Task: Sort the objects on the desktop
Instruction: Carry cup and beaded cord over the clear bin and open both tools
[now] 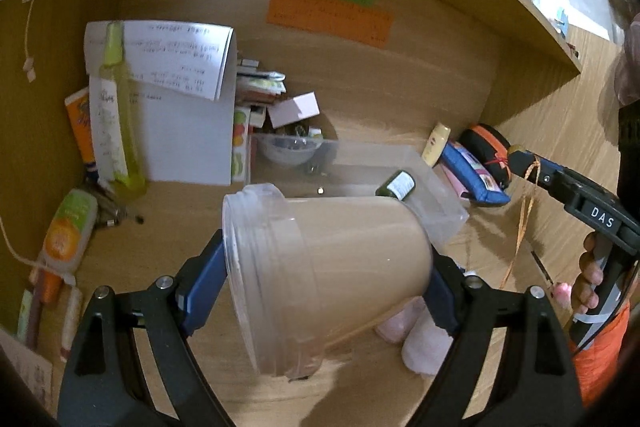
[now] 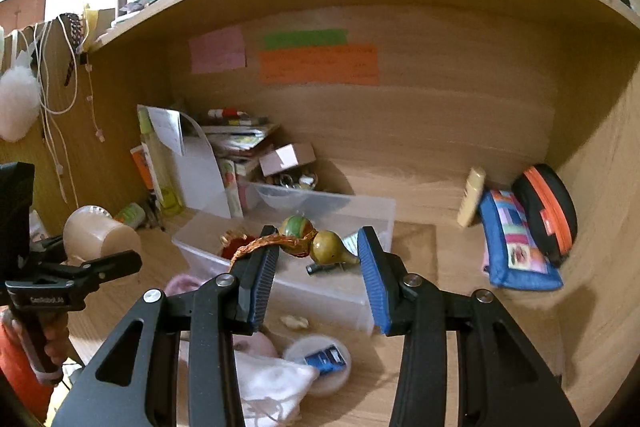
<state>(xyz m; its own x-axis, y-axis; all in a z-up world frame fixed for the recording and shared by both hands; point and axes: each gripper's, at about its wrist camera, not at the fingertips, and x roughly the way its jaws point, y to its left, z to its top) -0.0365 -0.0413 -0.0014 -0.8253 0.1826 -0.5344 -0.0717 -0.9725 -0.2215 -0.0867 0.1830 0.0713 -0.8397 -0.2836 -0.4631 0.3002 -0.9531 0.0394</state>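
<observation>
Left gripper (image 1: 328, 291): clamped on the cup (image 1: 320, 279), one blue pad on each side of its wall; jaws stand wide because the cup is wide.
Cup: clear plastic, lying tilted between the left fingers, open threaded rim toward the camera's left, base toward the bin (image 1: 436, 203); held above the desk (image 1: 160, 219), near the bin's front corner.
Right gripper (image 2: 318, 267): jaws partly apart; the braided cord (image 2: 256, 245) runs over the tip of the left finger (image 2: 262, 279). Whether the pads pinch it cannot be told.
Ornament (image 2: 316, 239): two gourd-like beads on the cord, a green-striped one and an olive one, hanging between the right fingertips, above the bin's near edge; the right pad (image 2: 374, 275) sits just beside the olive bead, contact unclear.
Bin: clear, low, on the desk at the middle; a small dark bottle (image 1: 396, 185) lies inside it.
Pouch (image 2: 516, 247): blue patchwork, right of the bin, leaning by a black-and-orange case (image 2: 548, 211).
Papers (image 1: 176, 107): standing left of the bin, behind it.
Round lid (image 2: 320, 363): on the desk in front of the bin, beside white cloth (image 2: 272, 383).
</observation>
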